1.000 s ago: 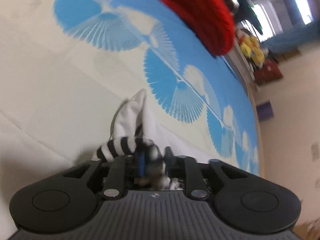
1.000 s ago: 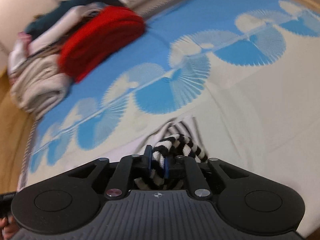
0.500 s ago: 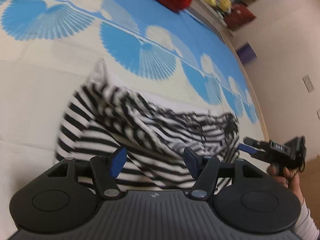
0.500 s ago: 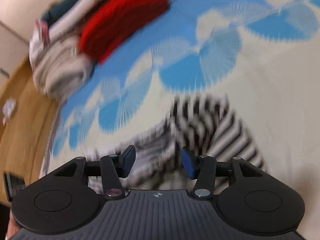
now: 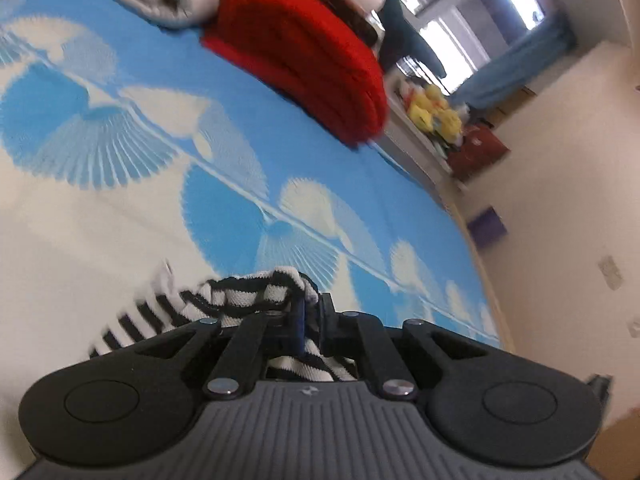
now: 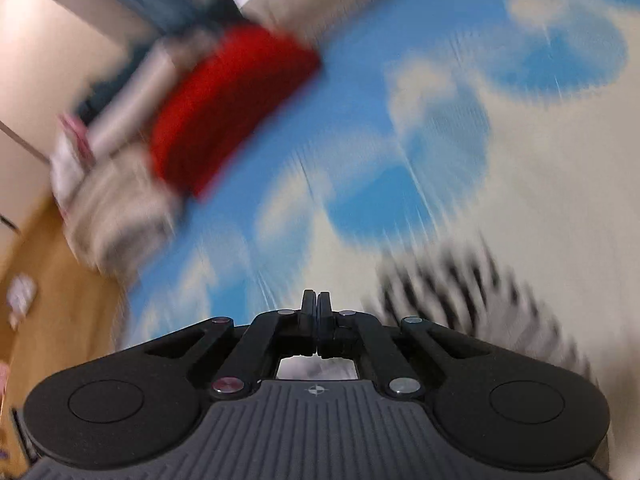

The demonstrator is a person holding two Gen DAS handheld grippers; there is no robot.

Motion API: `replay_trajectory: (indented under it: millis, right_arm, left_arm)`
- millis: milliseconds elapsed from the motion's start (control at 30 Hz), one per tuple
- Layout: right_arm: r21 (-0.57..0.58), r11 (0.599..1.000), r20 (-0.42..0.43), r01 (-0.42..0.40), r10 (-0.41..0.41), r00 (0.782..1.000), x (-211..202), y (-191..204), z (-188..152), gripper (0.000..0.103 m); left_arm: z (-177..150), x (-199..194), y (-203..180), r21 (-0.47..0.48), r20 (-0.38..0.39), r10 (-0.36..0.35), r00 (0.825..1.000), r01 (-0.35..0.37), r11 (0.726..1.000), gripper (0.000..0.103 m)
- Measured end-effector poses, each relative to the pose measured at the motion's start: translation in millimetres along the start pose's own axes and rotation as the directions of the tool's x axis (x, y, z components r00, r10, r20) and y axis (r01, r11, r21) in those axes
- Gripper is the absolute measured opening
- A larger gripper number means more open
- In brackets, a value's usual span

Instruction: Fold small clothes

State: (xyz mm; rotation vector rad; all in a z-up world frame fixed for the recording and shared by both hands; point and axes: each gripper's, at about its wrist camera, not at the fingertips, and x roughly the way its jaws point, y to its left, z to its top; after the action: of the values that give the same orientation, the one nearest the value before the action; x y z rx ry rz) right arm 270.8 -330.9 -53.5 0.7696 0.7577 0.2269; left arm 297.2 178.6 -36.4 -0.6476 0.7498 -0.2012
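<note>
Now the left gripper (image 5: 310, 312) pinches the striped top (image 5: 240, 300) at its edge, likely to drag a fold; the right gripper (image 6: 316, 320) is closed empty, top at its right.

Both wrist views low over bedspread (image 5: 120, 220), sharing red blanket (image 5: 312, 64)

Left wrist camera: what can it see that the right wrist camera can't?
Only the left wrist view shows the left gripper pinching the striped garment, plus yellow toys by the wall. Only the right wrist view shows the right gripper shut on nothing, and wooden floor. Both show the red folded knit and blue-patterned bedspread.
</note>
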Motion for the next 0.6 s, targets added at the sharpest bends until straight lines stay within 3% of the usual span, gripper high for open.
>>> replay_trajectory:
  millis: [67, 133, 200, 233, 333, 367, 433, 500, 600]
  right_arm:
    - [-0.051, 0.998, 0.085, 0.044, -0.04, 0.996, 2, 10, 6, 0.002]
    - [-0.104, 0.988, 0.06, 0.11, -0.104, 0.993, 13, 16, 6, 0.004]
    - [-0.118, 0.991, -0.012, 0.057, -0.059, 0.998, 18, 17, 4, 0.004]
    - [-0.137, 0.99, -0.035, 0.028, -0.033, 0.999, 17, 19, 3, 0.009]
    - [-0.324, 0.945, -0.107, -0.043, 0.008, 0.994, 9, 34, -3, 0.055]
    - [-0.389, 0.92, -0.134, -0.051, -0.002, 0.991, 7, 39, -8, 0.062]
    - [-0.473, 0.879, -0.199, -0.06, -0.04, 0.979, 9, 43, -20, 0.062]
    - [-0.529, 0.846, -0.272, -0.058, -0.104, 0.957, 18, 46, -34, 0.063]
    - [-0.663, 0.748, -0.281, 0.003, -0.252, 0.926, 36, 54, -60, 0.062]
  left_arm:
    - [1, 13, 1, 0.021, -0.07, 0.023, 0.997, -0.022, 1.0, 0.018]
    - [2, 14, 1, 0.043, -0.1, 0.023, 0.995, -0.019, 0.999, 0.04]
    - [6, 2, -3, 0.119, -0.053, 0.056, 0.997, -0.049, 0.992, 0.053]
    - [7, -5, -4, 0.163, -0.032, 0.076, 0.997, -0.07, 0.984, 0.062]
    - [6, -13, 1, 0.221, -0.033, 0.128, 0.991, -0.118, 0.968, 0.07]
    - [5, -13, 4, 0.221, -0.057, 0.134, 0.989, -0.119, 0.968, 0.071]
    - [-1, -5, 9, 0.239, -0.127, 0.158, 0.979, -0.125, 0.963, 0.076]
    - [-6, 3, 9, 0.289, -0.127, 0.217, 0.968, -0.173, 0.942, 0.076]
    - [-8, 15, 9, 0.297, -0.133, 0.234, 0.963, -0.186, 0.937, 0.076]
